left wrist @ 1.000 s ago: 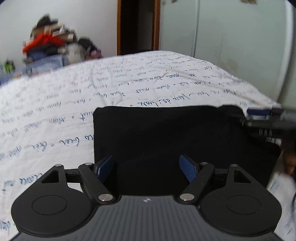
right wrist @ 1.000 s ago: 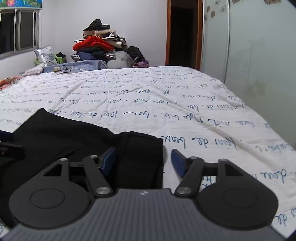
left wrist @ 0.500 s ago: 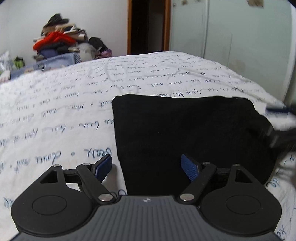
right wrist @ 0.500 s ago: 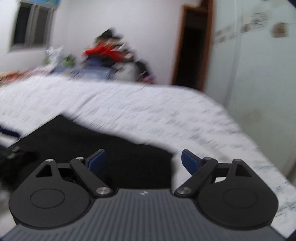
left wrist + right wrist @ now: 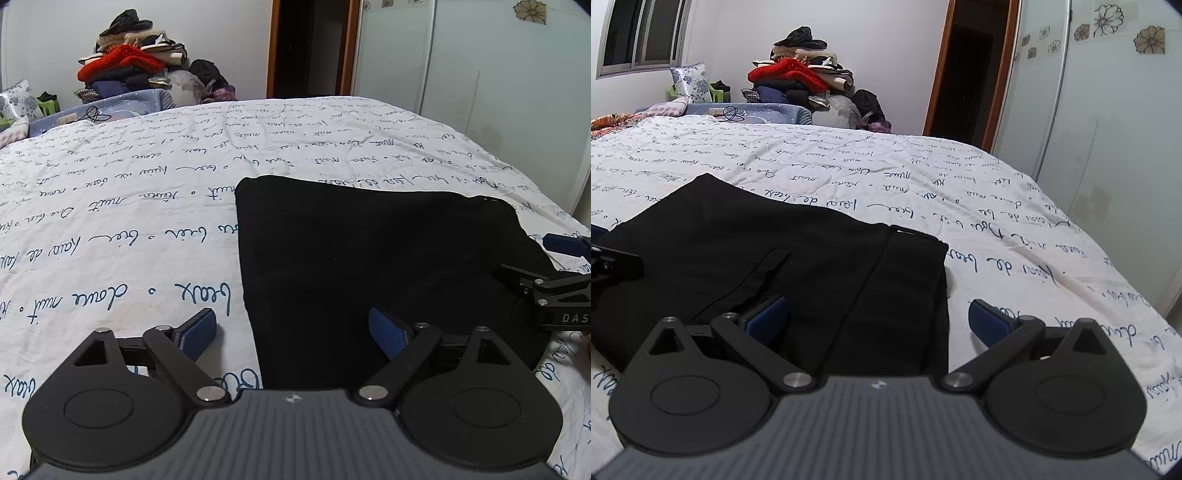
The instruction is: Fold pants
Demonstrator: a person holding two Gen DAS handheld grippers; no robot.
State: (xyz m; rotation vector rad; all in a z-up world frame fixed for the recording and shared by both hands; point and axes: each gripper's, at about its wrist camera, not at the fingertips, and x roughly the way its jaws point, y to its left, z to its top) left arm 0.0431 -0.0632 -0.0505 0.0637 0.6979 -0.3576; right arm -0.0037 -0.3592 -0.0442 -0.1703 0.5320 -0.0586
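Black pants [image 5: 369,258], folded into a compact, roughly rectangular flat stack on the bed [image 5: 110,221]. In the right wrist view [image 5: 798,266], a slit pocket runs diagonally mid-panel, a vertical seam sits toward 3 o'clock, and a loop tab shows at the 1 o'clock corner. Edges fairly straight, few wrinkles.

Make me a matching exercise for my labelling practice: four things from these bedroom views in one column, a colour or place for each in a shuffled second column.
Things:
1. pants
2. bedspread
3. red sweater
4. wardrobe door

Descriptions:
A. white with blue handwriting print
B. on the clothes pile by the far wall
C. black, folded flat on the bed
D. carries flower stickers, right of the doorway

Pairs: 1-C, 2-A, 3-B, 4-D
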